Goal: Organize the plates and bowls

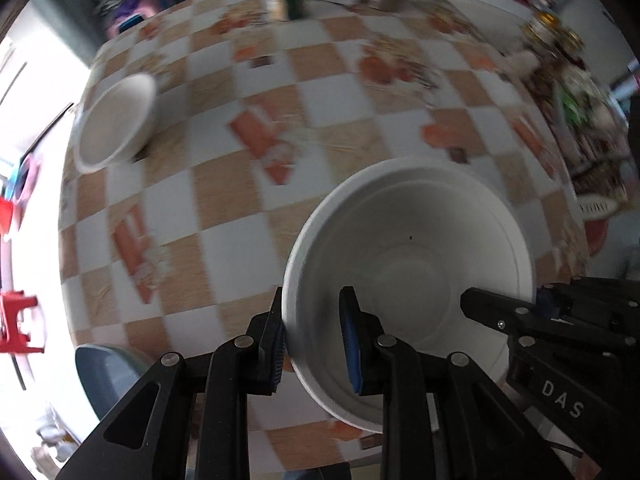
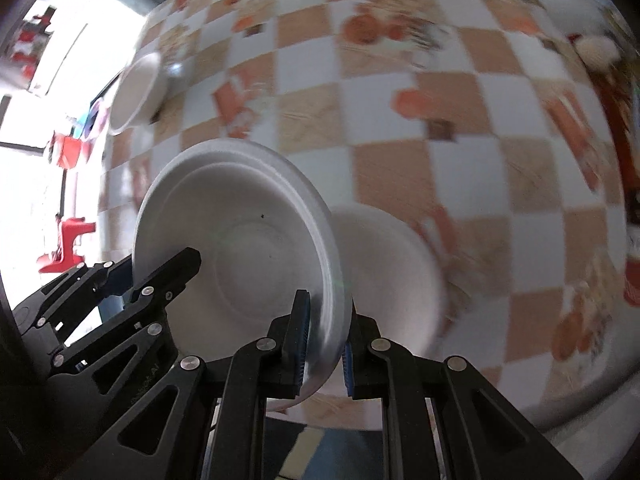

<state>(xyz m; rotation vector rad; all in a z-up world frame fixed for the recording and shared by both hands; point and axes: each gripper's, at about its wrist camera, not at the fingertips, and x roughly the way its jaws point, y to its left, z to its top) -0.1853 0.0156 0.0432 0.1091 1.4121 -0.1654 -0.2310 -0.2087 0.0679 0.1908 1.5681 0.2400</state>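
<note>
step: carrying big white foam bowl over checked table | left tool and right tool: both clamping opposite rims | tip: keeping level, heading for small white bowl far left

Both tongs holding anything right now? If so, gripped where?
Both hold the same white bowl. The left tongs clamp its rim on one side, one finger inside and one outside; the right tongs clamp the opposite rim the same way.
</note>
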